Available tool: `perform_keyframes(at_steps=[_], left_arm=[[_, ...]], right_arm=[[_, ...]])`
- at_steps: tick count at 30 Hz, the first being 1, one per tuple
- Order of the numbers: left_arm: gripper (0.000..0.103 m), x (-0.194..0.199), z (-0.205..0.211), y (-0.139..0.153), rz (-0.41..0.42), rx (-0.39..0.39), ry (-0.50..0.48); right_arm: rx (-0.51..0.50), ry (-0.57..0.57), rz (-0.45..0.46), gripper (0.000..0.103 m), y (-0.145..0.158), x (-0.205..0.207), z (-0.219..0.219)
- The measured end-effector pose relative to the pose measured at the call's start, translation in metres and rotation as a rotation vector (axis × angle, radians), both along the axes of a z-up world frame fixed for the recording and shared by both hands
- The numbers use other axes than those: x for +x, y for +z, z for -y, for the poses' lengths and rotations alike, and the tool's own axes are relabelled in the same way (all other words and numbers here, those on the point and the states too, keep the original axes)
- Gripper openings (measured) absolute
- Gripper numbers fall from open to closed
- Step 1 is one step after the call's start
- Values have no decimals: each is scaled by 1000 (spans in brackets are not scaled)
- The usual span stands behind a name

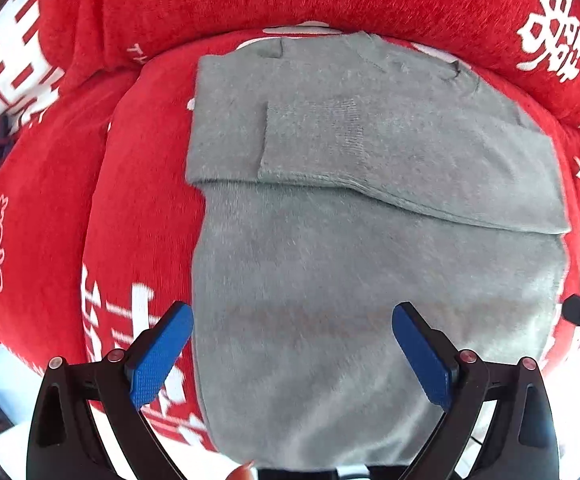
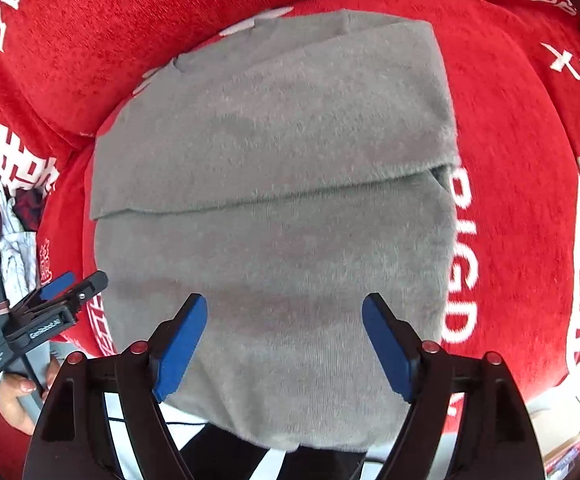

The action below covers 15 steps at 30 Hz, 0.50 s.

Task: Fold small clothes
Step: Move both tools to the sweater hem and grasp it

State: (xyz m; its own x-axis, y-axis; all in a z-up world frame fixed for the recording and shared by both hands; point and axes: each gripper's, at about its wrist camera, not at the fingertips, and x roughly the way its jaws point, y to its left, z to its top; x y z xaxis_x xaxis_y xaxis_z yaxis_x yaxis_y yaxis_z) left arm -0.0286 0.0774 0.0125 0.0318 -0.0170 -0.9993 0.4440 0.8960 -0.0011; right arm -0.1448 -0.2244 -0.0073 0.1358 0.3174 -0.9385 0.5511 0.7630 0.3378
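A grey fuzzy sweater (image 1: 370, 240) lies flat on a red cushion, its sleeves folded across the chest so their lower edge forms a ridge over the body. My left gripper (image 1: 292, 352) hovers open above the sweater's lower left part, with nothing between its blue pads (image 1: 158, 360). In the right wrist view the same sweater (image 2: 274, 200) fills the middle. My right gripper (image 2: 284, 344) stands open over its lower hem, holding nothing. The left gripper (image 2: 62, 292) shows at the left edge of that view, held by a hand.
The red sofa cover (image 1: 50, 220) with white characters surrounds the sweater, and its backrest (image 2: 130, 20) rises behind. A pile of other clothes (image 2: 6, 216) lies at the far left. A person's black-and-white striped garment (image 2: 250, 460) shows below the hem.
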Motion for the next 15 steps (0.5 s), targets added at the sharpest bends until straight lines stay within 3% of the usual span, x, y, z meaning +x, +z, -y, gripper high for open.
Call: perform_keyframes(at_steps=[3,5,15], left_arm=[[100,-11,-2,7,7,34,-5],[100,-19,-5,5,-46,45,-8],[100,-57,-40,39,-57,57,150]], right_arm=[[8,11,-10,83,11,-5,0],[12,24,-22,83,19,-8,1],[59,87,-66,83,38,-28,1]])
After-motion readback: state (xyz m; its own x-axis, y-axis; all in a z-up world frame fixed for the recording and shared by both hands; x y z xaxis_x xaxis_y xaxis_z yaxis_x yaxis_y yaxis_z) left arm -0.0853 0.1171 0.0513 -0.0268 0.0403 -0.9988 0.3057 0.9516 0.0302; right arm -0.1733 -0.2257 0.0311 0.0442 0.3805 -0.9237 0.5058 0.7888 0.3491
